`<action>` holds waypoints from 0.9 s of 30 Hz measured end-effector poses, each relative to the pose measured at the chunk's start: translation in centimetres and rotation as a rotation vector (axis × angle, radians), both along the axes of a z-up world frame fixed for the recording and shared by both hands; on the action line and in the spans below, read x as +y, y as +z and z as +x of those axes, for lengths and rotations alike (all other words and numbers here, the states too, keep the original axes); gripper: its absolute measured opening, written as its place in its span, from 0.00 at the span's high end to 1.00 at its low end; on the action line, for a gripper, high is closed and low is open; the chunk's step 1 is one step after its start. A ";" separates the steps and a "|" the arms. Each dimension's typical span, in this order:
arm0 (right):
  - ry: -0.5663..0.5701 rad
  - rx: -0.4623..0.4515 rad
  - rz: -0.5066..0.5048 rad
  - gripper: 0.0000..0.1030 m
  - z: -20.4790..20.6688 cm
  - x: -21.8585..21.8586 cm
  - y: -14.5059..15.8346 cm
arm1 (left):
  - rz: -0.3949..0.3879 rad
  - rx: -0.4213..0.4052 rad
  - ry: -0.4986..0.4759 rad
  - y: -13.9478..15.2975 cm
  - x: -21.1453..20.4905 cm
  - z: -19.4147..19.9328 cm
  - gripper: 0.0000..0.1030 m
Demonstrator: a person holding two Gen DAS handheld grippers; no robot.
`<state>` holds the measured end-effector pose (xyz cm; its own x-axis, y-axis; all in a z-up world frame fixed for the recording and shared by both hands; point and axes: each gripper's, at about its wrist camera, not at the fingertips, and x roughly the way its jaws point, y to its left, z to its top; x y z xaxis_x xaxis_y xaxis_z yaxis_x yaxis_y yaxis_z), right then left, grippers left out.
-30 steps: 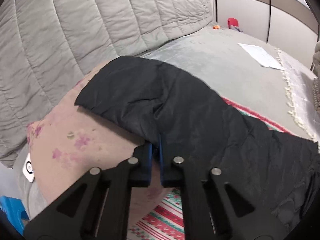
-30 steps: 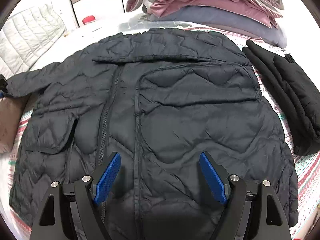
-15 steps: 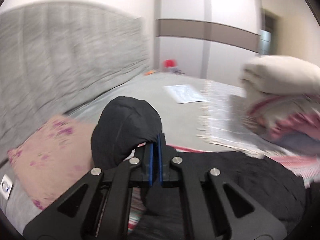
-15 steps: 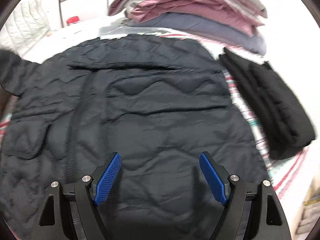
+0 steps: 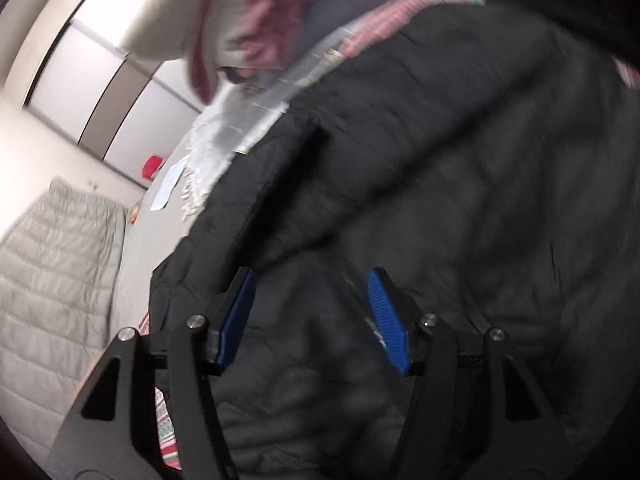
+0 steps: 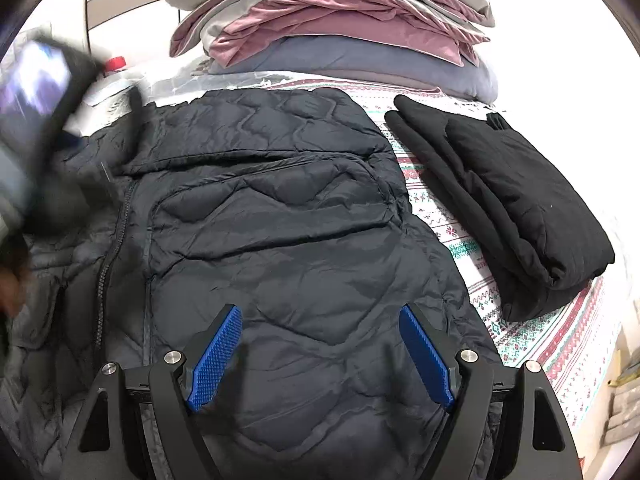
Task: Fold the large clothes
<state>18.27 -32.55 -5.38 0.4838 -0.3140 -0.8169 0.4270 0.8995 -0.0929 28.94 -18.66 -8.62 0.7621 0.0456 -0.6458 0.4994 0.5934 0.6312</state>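
Hovering over one quilted jacket (image 6: 280,216), two claws, left claw (image 5: 312,316) just opened, right claw (image 6: 320,356) spread, both empty.

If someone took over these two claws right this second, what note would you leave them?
Left claw: open, its jaws have just been opening, nothing between the pads; it hangs over the dark quilted jacket.
Right claw: open and empty, above the jacket's lower front.
Things: the jacket lies spread on the patterned bedspread, one sleeve already laid across its chest. A folded black garment sits to its right, with a stack of folded bedding behind.
Done: that sleeve is folded in. The left side is hidden by blur.
Left: probably fold the body over and set it beside the black garment.
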 end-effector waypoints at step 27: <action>-0.011 0.083 -0.142 0.20 0.6 0.8 -0.9 | -0.626 0.265 0.776 6.2 30.4 -12.1 0.28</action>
<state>18.87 -31.77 -6.28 0.4121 -0.4336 -0.8013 0.4221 0.8703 -0.2539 16.87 11.73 -2.44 0.4961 0.0622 -0.8661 -0.0835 0.9962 0.0237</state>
